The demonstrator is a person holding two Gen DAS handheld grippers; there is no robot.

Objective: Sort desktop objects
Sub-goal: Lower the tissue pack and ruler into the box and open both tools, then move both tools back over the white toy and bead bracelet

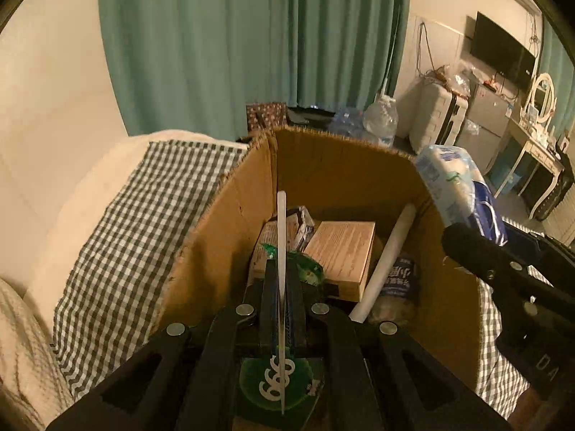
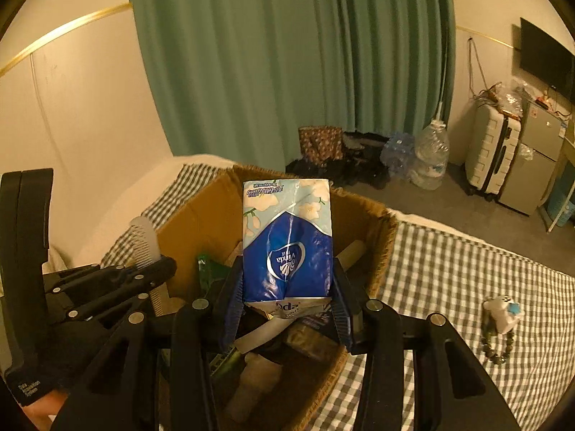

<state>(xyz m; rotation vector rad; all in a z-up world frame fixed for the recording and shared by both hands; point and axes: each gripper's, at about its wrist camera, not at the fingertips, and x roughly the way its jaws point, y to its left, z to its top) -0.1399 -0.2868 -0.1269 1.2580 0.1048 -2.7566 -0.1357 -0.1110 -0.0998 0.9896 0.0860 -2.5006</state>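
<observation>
Hovering both loads over the box (image 2: 373, 237) at frame centre for dropping, I keep the left gripper (image 1: 282, 287) pinched on a comb (image 1: 281, 237) and the right gripper (image 2: 287, 301) clamping a tissue pack (image 2: 287, 244).

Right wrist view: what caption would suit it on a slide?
Right gripper holds a blue tissue pack over an open cardboard box.

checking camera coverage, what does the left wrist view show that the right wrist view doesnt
Only the left wrist view: the wooden block lying in the box and the checked pillow to its left.

Only the right wrist view: the bead string with its white charm on the checked cloth.

Both: the cardboard box, the tissue pack in the right gripper, the comb in the left gripper, the green curtain.
</observation>
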